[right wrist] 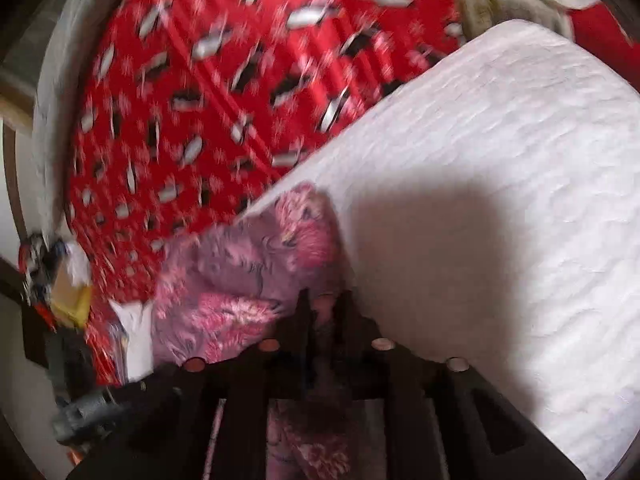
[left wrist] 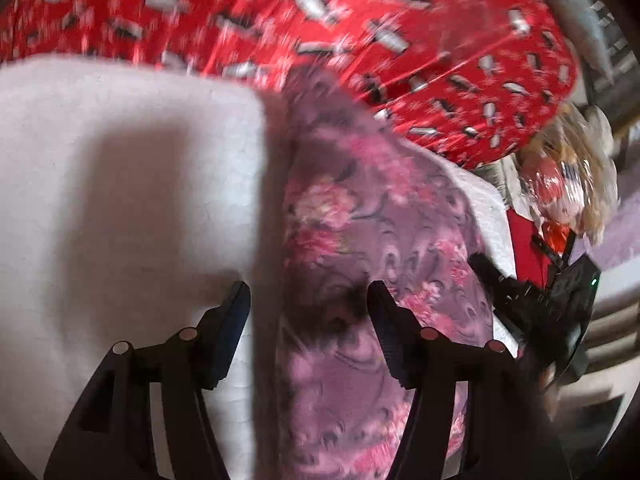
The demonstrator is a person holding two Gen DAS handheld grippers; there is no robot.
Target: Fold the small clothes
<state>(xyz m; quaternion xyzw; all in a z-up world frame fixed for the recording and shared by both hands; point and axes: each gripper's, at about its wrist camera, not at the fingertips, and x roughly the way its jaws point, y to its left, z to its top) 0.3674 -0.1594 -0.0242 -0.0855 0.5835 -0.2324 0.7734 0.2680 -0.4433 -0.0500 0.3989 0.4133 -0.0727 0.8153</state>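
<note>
While the pink flowered garment (left wrist: pixel 360 240) lies limp on the white pad (left wrist: pixel 120 160), the left claw (left wrist: pixel 308 300) hovers open over its edge; the right claw (right wrist: pixel 326 300) looks pinched on a thin fold. Being soft, it is best gripped at hems.

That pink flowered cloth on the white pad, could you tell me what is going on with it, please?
A person is working on a pink floral garment with two handheld grippers. It lies on a white pad over a red patterned bedspread. The left gripper hangs open above the garment's edge, holding nothing. The right gripper has its fingers narrowly apart with pink fabric between them; blur hides whether they pinch it.
</note>
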